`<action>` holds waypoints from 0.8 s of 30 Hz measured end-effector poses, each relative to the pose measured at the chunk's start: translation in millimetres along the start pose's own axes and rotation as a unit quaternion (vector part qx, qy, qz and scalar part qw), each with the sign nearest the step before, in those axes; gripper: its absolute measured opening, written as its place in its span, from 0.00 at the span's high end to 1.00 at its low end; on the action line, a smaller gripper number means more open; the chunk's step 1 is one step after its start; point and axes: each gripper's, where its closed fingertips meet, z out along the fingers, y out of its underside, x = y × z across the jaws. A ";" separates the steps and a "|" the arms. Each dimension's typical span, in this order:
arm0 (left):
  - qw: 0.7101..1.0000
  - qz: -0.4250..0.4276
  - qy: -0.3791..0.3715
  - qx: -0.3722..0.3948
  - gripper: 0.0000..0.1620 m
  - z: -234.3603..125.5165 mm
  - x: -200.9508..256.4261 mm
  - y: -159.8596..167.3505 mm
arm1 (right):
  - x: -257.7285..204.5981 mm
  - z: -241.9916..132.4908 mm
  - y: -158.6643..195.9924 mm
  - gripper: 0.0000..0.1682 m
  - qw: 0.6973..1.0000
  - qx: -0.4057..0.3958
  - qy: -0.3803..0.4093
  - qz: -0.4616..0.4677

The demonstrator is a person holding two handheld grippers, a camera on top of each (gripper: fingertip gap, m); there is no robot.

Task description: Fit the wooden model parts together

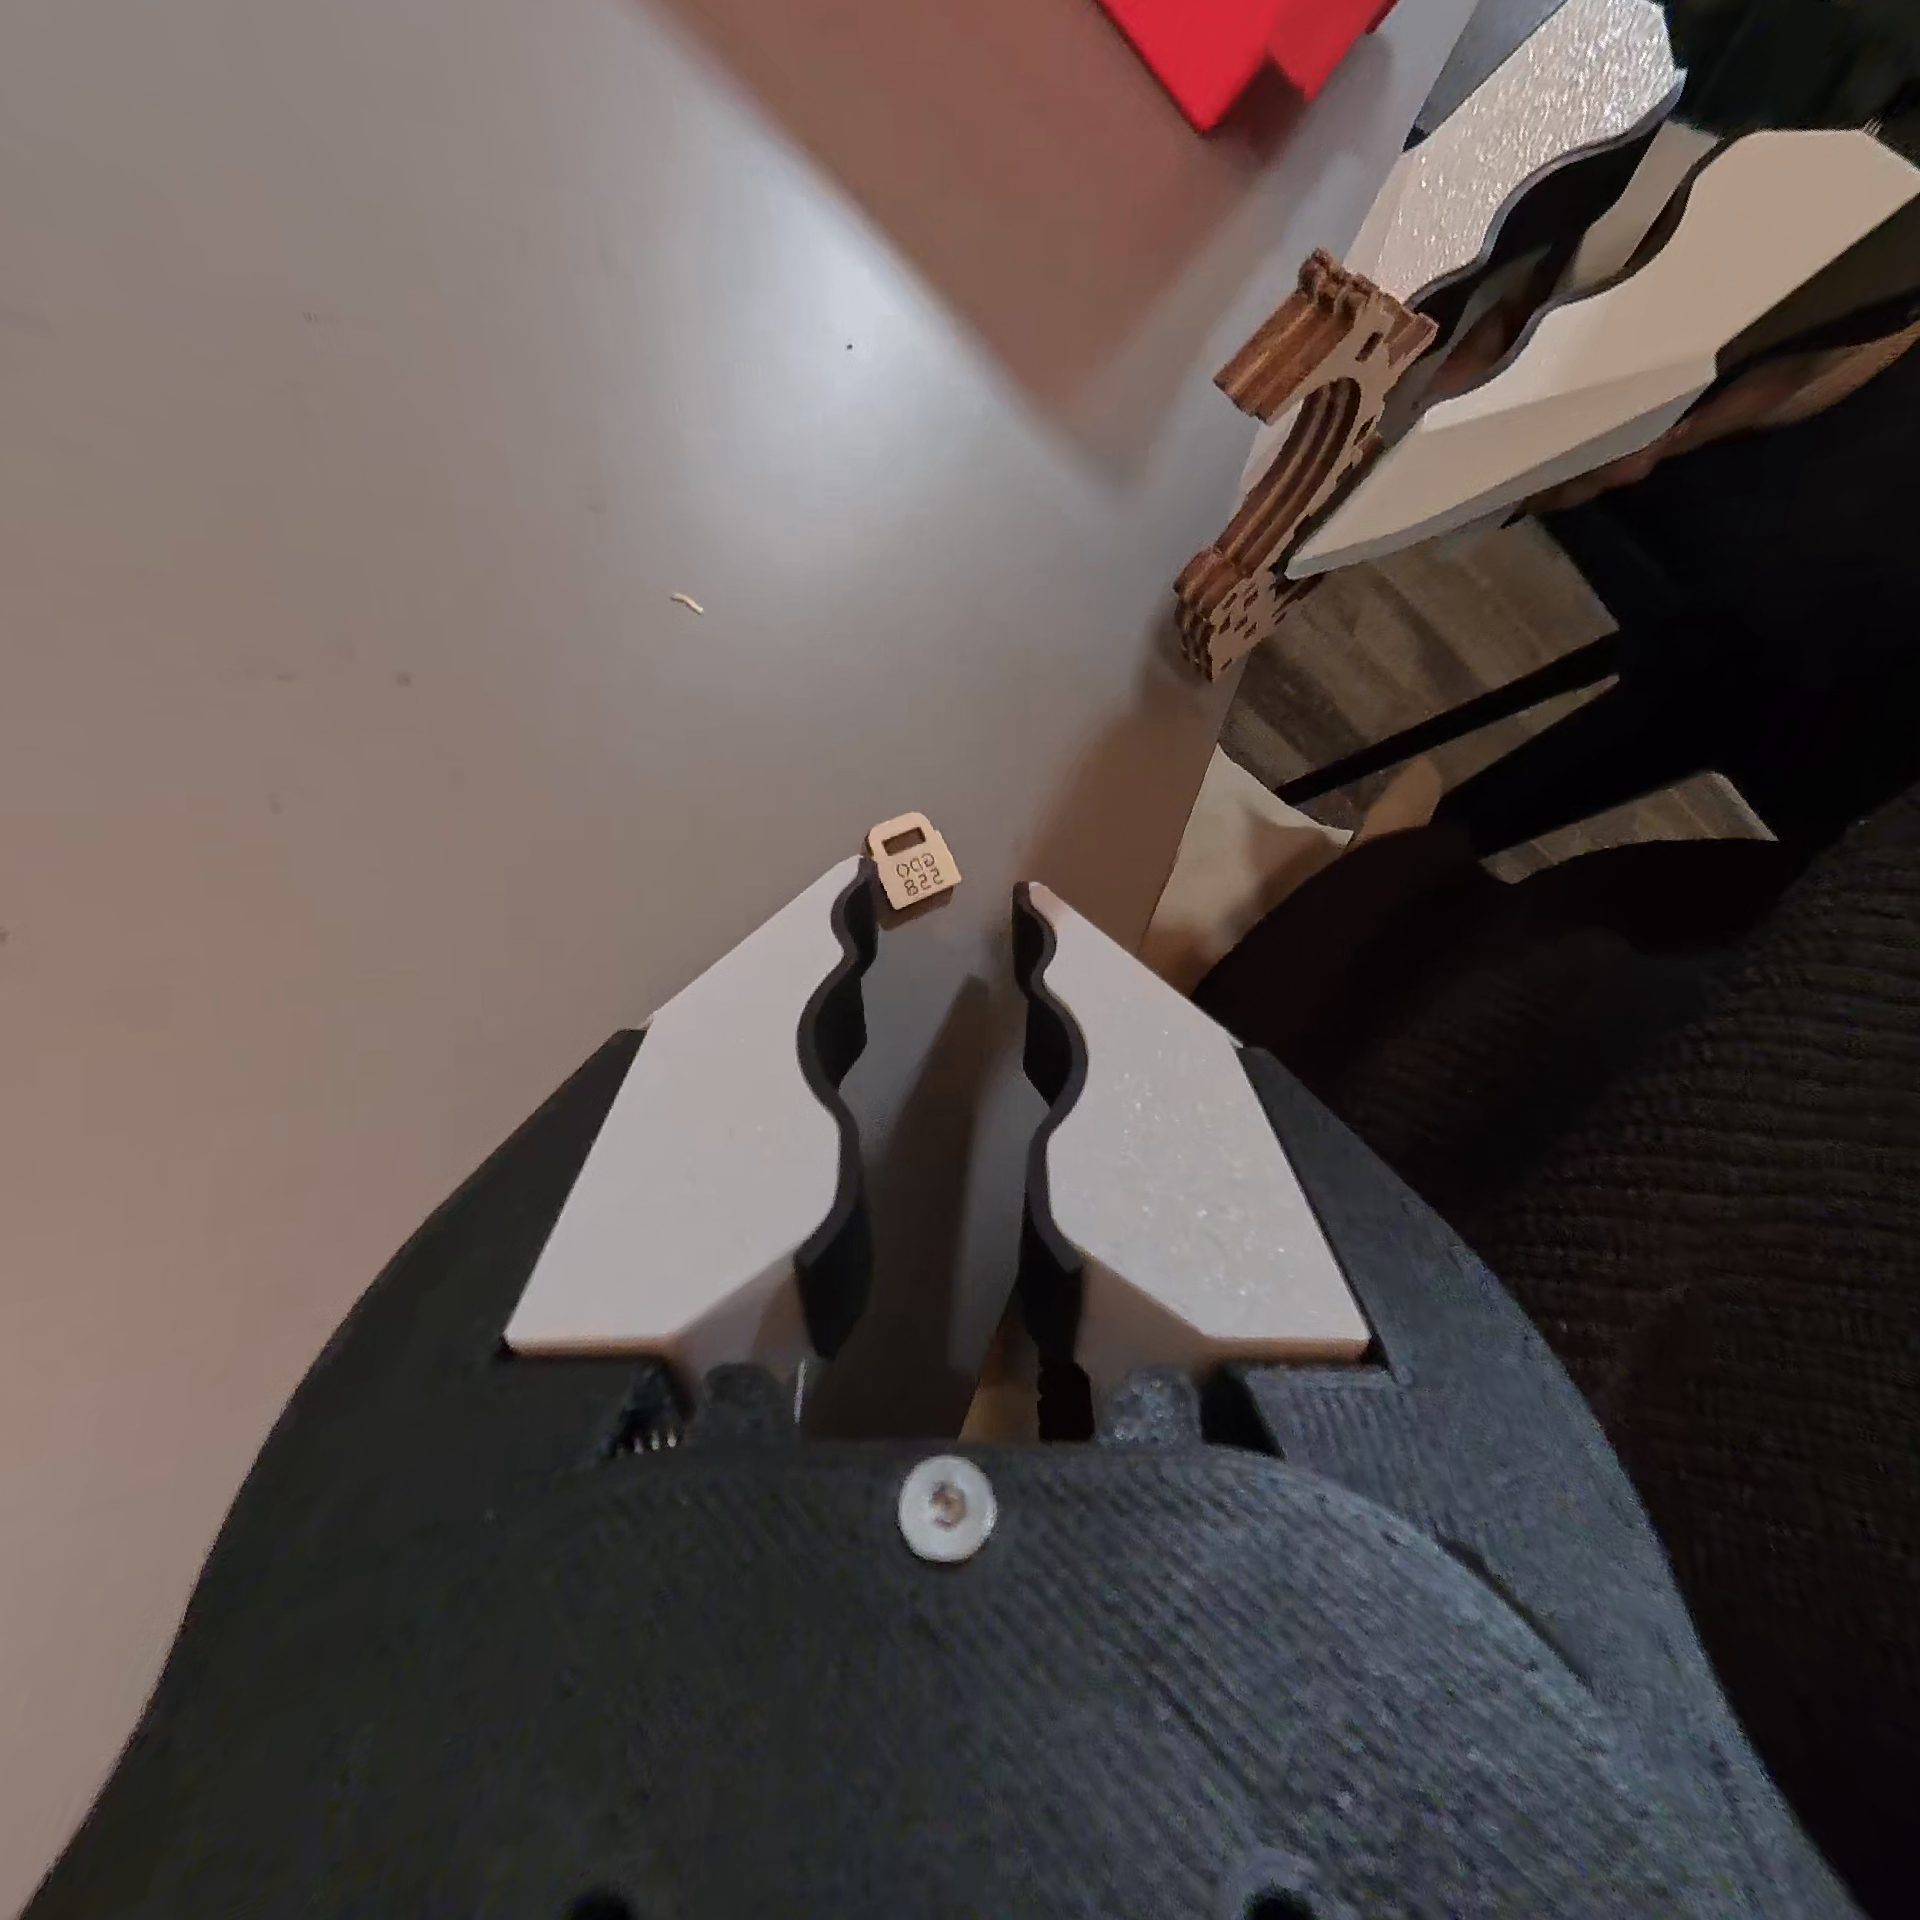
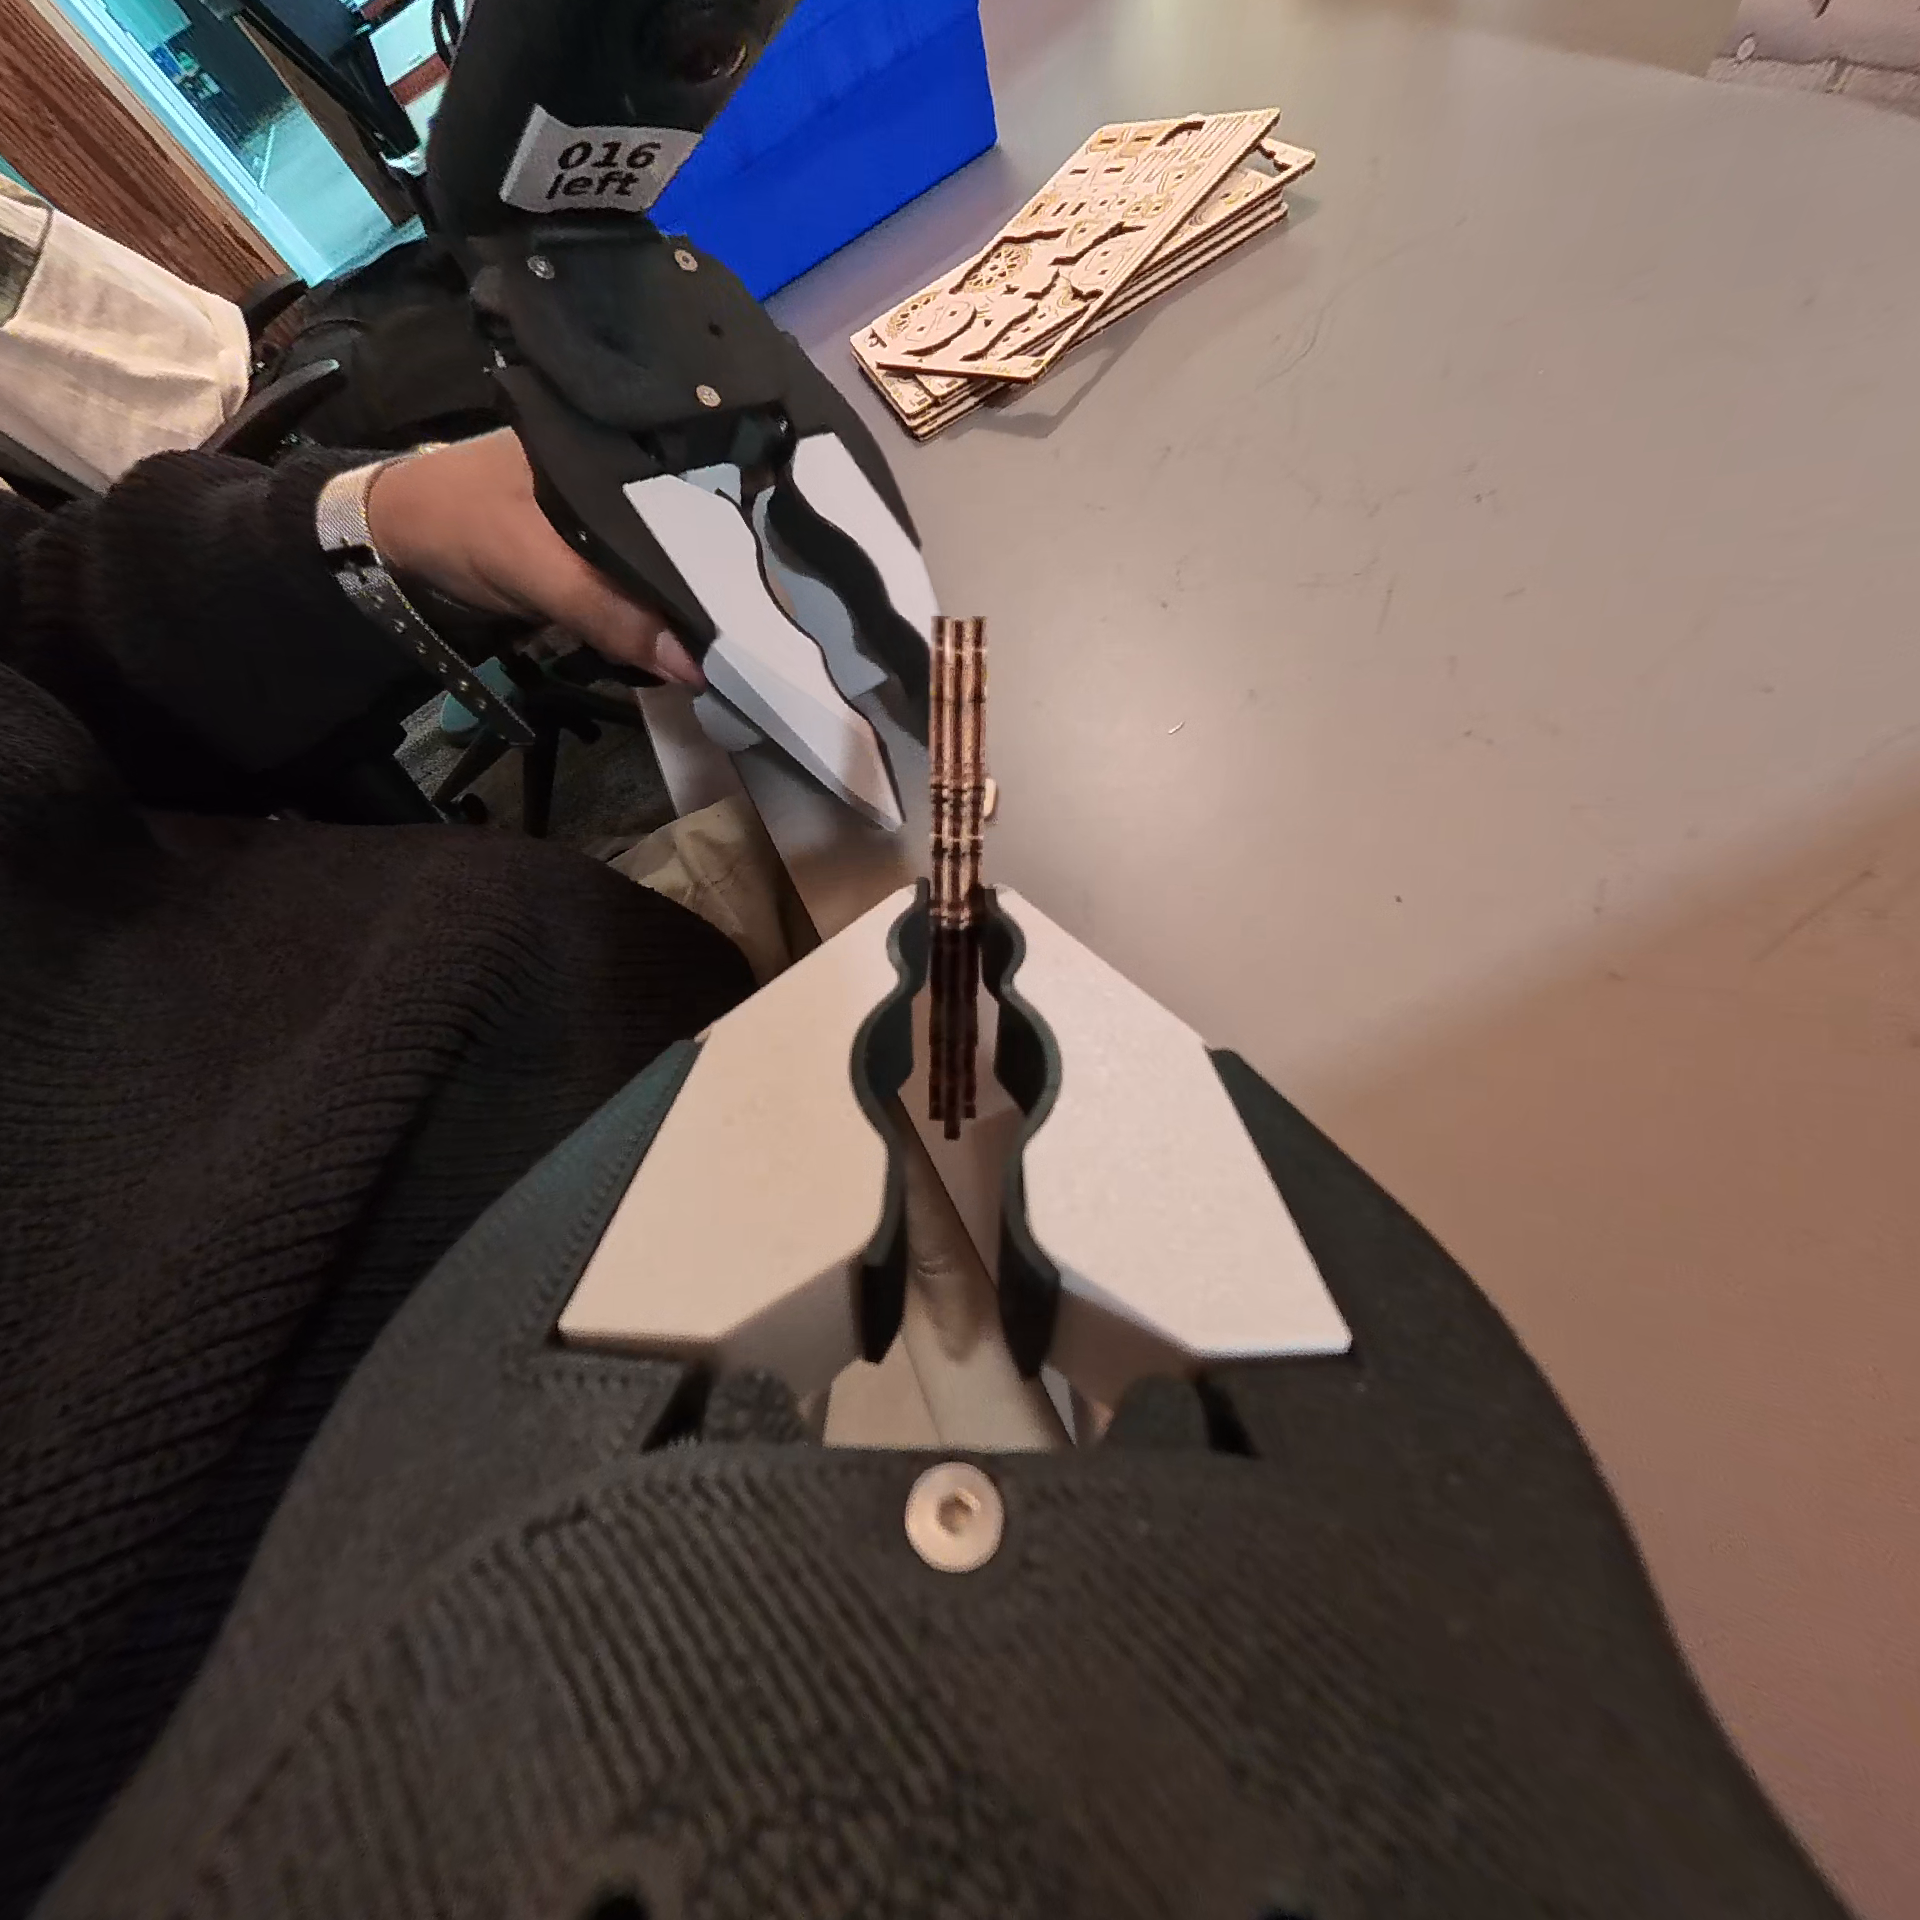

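Near table edge: the left gripper [image 1: 940, 883] hovers over the grey table [image 1: 416, 520], jaws spread with bare tabletop visible between them.
Small wooden piece [image 1: 914, 865]: a flat tan tab with a rectangular slot, at the tip of the left-hand finger; whether it touches the finger or lies on the table cannot be told.
Right gripper [image 2: 958, 902]: jaws pinching a layered wooden part [image 2: 958, 748] edge-on, the part projecting past the fingertips, off the table.
Gripper spacing: left fingertips near the layered part, not touching.
Table edge: runs just beside both grippers; a dark knitted sleeve [image 2: 260, 1039] lies past it.
Open room: broad bare tabletop beyond both grippers.
Far side: stacked wooden part sheets [image 2: 1081, 275], a blue box [image 2: 831, 135], well apart.
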 end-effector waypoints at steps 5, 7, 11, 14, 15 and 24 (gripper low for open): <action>1.000 0.011 -0.008 0.006 0.84 6.5 1.3 -5.5 | 0.0 0.1 -0.4 0.96 1.000 0.000 0.002 -0.001; 1.000 0.019 -0.015 0.004 0.84 9.7 2.6 -6.9 | 0.6 -0.7 -1.1 0.96 1.000 0.002 0.005 -0.003; 0.997 0.057 -0.049 -0.010 0.87 11.9 0.8 -5.9 | 2.0 -2.7 -1.5 0.96 1.000 0.002 0.011 -0.005; 0.994 0.078 -0.069 -0.017 0.91 11.2 -2.1 -4.3 | 2.5 -3.2 -1.2 0.96 1.000 0.001 0.012 -0.008; 0.994 0.080 -0.070 -0.017 0.91 11.1 -2.1 -4.2 | 2.4 -3.2 -1.0 0.96 1.000 0.001 0.013 -0.009; 0.994 0.090 -0.065 -0.003 0.91 8.6 -1.5 -5.8 | 5.3 -5.1 -0.9 0.96 1.000 0.001 0.018 -0.012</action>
